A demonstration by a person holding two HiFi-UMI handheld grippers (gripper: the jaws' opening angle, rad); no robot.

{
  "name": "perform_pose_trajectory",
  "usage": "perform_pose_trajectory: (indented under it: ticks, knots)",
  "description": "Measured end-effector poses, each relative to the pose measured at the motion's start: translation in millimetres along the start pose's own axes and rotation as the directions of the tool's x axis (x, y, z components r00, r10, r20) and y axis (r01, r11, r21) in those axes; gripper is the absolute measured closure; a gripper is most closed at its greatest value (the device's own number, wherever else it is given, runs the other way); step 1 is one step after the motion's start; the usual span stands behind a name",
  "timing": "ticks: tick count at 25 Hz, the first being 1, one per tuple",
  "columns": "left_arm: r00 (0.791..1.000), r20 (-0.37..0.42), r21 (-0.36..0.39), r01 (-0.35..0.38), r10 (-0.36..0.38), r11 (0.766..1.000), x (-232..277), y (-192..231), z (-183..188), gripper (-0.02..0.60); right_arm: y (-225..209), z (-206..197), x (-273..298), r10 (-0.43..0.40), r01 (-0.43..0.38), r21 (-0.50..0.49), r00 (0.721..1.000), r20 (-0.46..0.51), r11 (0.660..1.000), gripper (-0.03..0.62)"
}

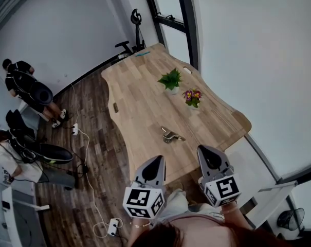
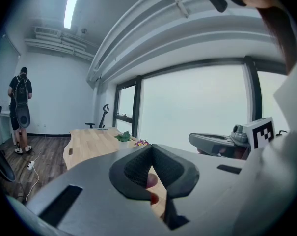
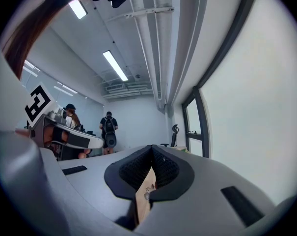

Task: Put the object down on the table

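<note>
A small metallic object (image 1: 170,135) lies on the light wooden table (image 1: 140,112), a little past its near edge. Both grippers are held close to my body, short of that edge. My left gripper (image 1: 156,161) is shut with nothing in it; in the left gripper view its pads (image 2: 138,168) meet at the tip (image 2: 152,148). My right gripper (image 1: 206,151) is also shut and empty, its jaws together (image 3: 151,149). Through the slit under the right jaws a strip of the table (image 3: 144,200) shows.
A green plant (image 1: 170,80) and a pot of purple flowers (image 1: 192,97) stand further along the table. Left of it, on the wood floor, are cables and a power strip (image 1: 113,226), office chairs (image 1: 47,153) and two people (image 1: 21,81). A window wall runs along the right.
</note>
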State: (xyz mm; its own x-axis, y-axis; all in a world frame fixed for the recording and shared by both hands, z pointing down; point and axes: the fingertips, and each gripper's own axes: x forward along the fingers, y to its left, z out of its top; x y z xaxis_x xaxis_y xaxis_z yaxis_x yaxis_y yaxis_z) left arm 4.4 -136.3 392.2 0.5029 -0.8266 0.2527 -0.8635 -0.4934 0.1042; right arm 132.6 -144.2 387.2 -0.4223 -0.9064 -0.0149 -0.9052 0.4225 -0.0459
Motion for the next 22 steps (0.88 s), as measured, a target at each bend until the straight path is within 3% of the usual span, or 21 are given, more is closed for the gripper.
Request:
perform_pose_trajectory:
  ticks: [22]
  knots:
    - [0.998,-0.018,0.004,0.066,-0.066,0.998,30,-11,2,0.58,-24,3,8,-0.056,0.056,-0.009,0.998,0.002,0.998,0.594]
